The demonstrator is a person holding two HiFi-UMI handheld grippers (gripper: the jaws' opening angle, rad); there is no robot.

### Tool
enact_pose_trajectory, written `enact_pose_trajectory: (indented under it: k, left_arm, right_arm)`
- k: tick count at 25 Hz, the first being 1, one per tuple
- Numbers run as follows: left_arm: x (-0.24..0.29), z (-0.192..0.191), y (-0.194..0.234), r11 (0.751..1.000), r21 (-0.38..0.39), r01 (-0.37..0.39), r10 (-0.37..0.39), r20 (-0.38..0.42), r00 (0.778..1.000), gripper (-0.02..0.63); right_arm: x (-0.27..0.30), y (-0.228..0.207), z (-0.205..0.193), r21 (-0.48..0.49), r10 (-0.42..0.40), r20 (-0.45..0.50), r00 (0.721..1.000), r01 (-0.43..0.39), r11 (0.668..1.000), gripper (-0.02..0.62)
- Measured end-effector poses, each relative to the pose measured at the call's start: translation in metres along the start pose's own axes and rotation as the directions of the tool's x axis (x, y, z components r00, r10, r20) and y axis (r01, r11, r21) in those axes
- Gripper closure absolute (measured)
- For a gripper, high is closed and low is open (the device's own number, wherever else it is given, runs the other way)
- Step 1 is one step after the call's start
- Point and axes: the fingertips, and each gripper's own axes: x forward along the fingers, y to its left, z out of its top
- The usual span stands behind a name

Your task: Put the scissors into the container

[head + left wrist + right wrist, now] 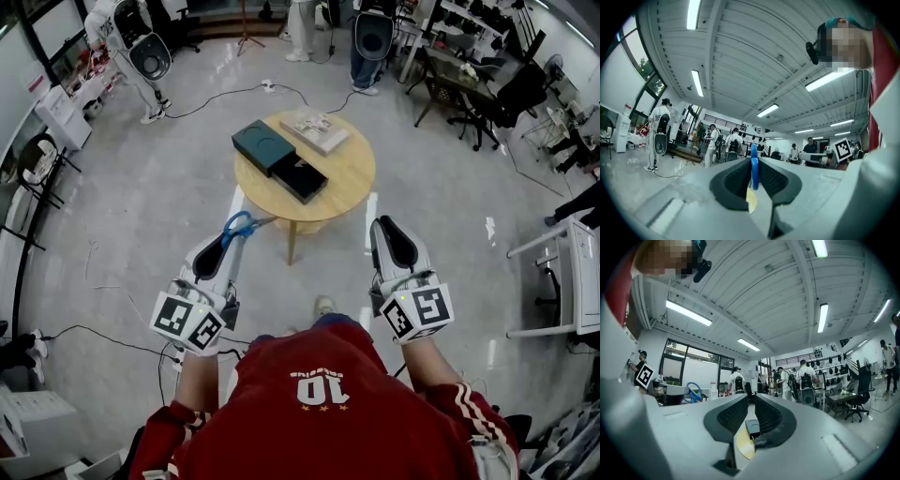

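In the head view my left gripper point(228, 246) is shut on the blue-handled scissors point(240, 226), held low in front of the round wooden table point(345, 173). The blades point toward the table edge. In the left gripper view the blue handle point(753, 169) stands pinched between the two dark pads. The dark open container point(299, 177) lies on the table, with its dark lid point(262, 146) beside it. My right gripper point(395, 246) hovers level with the left one, its jaws only a narrow gap apart and empty point(750, 416). The scissors point(693, 393) show small at the left of the right gripper view.
A pale flat box point(314, 129) lies at the table's far edge. Cables point(234, 94) run across the shiny floor. A white rack point(562, 281) stands at the right, office chairs point(487, 94) at the back right. Several people stand in the background.
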Motion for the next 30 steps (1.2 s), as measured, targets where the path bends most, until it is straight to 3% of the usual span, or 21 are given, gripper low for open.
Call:
enact_pose_trajectory:
  k: [5,8,30]
  left_arm:
    - [-0.001,-0.004,0.005,1.000,-0.017,-0.005,0.005,-0.004,1.000,0.555]
    - [-0.005,-0.006,0.007,1.000,-0.024,-0.006,0.006,-0.001,1.000,0.555]
    - [0.018,-0.020,0.019,0.999,-0.021,-0.034,0.034,-0.029,0.999,0.555]
  right_arm:
    - [0.004,0.005,0.002,-0.034,0.010,0.005,1.000,-0.009,0.999,0.563]
    - [0.004,0.008,-0.003,-0.032,0.005,-0.001,1.000,-0.005,0.999,0.606]
    - [0.030,-0.001,-0.016,-0.011,0.057,-0.051,0.997,-0.057,0.998,0.606]
